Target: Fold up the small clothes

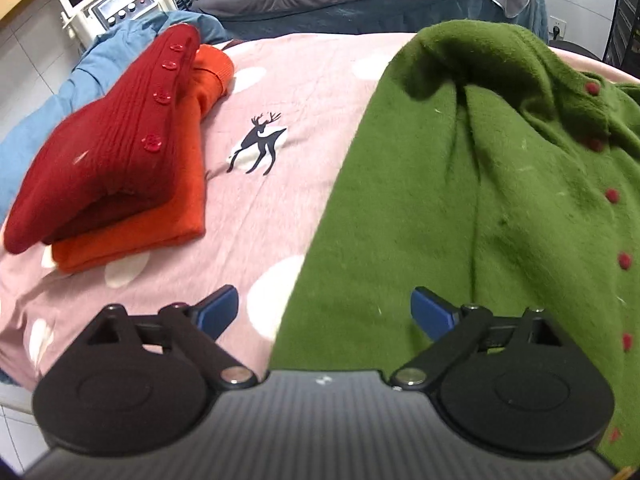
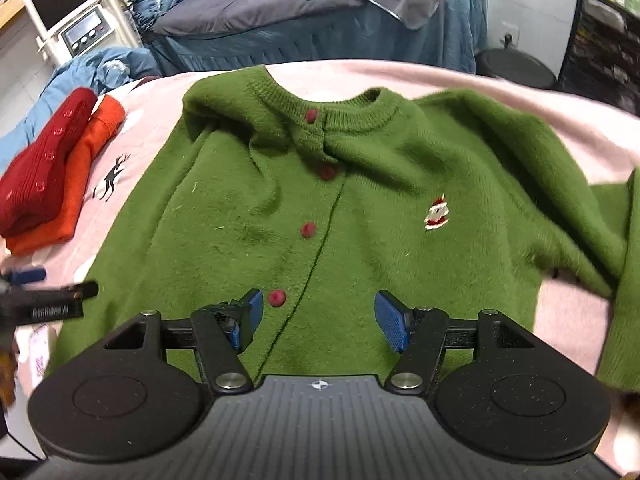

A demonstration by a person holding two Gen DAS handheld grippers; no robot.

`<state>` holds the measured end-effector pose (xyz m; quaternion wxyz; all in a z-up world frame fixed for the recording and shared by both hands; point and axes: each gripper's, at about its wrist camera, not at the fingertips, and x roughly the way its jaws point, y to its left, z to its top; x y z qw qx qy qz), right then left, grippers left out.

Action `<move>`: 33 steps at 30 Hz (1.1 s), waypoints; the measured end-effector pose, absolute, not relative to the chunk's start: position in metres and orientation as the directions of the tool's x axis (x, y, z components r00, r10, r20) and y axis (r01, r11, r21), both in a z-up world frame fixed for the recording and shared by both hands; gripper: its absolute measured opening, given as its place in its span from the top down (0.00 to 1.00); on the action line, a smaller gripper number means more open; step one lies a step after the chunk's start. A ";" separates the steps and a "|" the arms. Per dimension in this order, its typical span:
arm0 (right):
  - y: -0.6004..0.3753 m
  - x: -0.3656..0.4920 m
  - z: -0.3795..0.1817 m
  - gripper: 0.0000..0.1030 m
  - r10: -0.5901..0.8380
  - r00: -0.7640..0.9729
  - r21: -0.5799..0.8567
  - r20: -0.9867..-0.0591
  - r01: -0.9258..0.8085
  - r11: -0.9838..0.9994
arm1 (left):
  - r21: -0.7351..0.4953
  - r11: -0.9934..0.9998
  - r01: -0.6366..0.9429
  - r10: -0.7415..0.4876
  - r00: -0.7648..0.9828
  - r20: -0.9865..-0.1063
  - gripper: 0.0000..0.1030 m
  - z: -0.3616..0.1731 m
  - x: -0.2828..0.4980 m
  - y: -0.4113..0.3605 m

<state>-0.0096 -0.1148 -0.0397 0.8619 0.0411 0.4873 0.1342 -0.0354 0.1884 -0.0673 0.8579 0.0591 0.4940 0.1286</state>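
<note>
A fuzzy green knitted cardigan with dark red buttons (image 2: pixel 340 200) lies spread face up on the pink dotted bedsheet (image 1: pixel 256 216), right under both tools. The left hand-held gripper (image 1: pixel 324 310) hangs over the cardigan's edge with its blue pads wide apart, holding nothing. The right hand-held gripper (image 2: pixel 319 320) hovers over the button line near the hem, jaws well open and empty. Beyond and to the left of the left one sits a folded dark red cardigan (image 1: pixel 104 152) on a folded orange knit (image 1: pixel 160 216).
</note>
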 end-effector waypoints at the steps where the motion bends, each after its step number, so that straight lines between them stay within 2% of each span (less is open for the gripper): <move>1: -0.116 -0.009 -0.038 0.02 0.273 0.491 0.206 -0.827 -0.189 0.960 | 0.210 0.963 -0.170 0.266 0.460 -0.847 0.02 -0.073 -0.027 0.193; 3: -0.115 -0.010 -0.037 0.02 0.274 0.493 0.205 -0.826 -0.190 0.960 | 0.168 0.967 -0.192 0.233 0.399 -0.887 0.01 -0.087 -0.010 0.203; 4: -0.114 -0.010 -0.037 0.02 0.260 0.494 0.192 -0.829 -0.184 0.964 | 0.140 0.971 -0.196 0.206 0.376 -0.904 0.04 -0.093 -0.004 0.207; 5: -0.113 -0.011 -0.036 0.02 0.243 0.495 0.183 -0.834 -0.168 0.969 | 0.093 0.976 -0.195 0.160 0.358 -0.920 0.16 -0.099 0.000 0.212; 7: -0.111 -0.013 -0.034 0.01 0.242 0.491 0.202 -0.837 -0.134 0.970 | -0.030 0.975 -0.222 0.059 0.384 -0.921 0.34 -0.102 -0.002 0.223; 8: -0.109 -0.014 -0.034 0.01 0.251 0.486 0.215 -0.837 -0.129 0.968 | -0.055 0.969 -0.241 0.049 0.408 -0.912 0.56 -0.101 -0.005 0.226; 9: -0.107 -0.014 -0.036 0.01 0.251 0.480 0.215 -0.841 -0.129 0.968 | -0.073 0.970 -0.233 0.030 0.414 -0.910 0.65 -0.099 -0.005 0.227; 10: -0.103 -0.015 -0.037 0.01 0.245 0.475 0.207 -0.845 -0.130 0.970 | -0.113 0.970 -0.214 -0.015 0.414 -0.910 0.88 -0.096 -0.005 0.227; 11: -0.099 -0.015 -0.039 0.01 0.239 0.470 0.201 -0.850 -0.131 0.971 | -0.171 0.964 -0.205 -0.074 0.411 -0.909 0.92 -0.094 -0.005 0.229; 14: -0.092 -0.015 -0.041 0.01 0.233 0.457 0.202 -0.858 -0.117 0.972 | -0.225 0.955 -0.193 -0.127 0.418 -0.899 0.93 -0.087 -0.006 0.229; 18: -0.082 -0.013 -0.041 0.01 0.231 0.452 0.199 -0.861 -0.117 0.973 | -0.207 0.951 -0.229 -0.071 0.491 -0.869 0.93 -0.066 -0.007 0.235; 21: -0.077 -0.011 -0.040 0.01 0.220 0.447 0.185 -0.867 -0.121 0.975 | -0.111 0.958 -0.264 0.064 0.577 -0.814 0.93 -0.041 0.002 0.242; 26: -0.069 -0.005 -0.042 0.02 0.205 0.427 0.157 -0.881 -0.146 0.977 | -0.007 0.901 -0.434 0.315 0.665 -0.677 0.92 0.016 0.038 0.274; 28: -0.063 -0.001 -0.040 0.02 0.204 0.427 0.142 -0.881 -0.172 0.975 | 0.031 0.889 -0.457 0.368 0.672 -0.642 0.92 0.029 0.058 0.286; 30: -0.057 0.003 -0.038 0.02 0.205 0.434 0.129 -0.877 -0.198 0.972 | 0.044 0.881 -0.472 0.387 0.661 -0.643 0.89 0.031 0.076 0.296; 33: -0.052 0.009 -0.035 0.02 0.216 0.443 0.133 -0.870 -0.211 0.968 | 0.065 0.893 -0.445 0.362 0.626 -0.691 0.64 0.021 0.094 0.296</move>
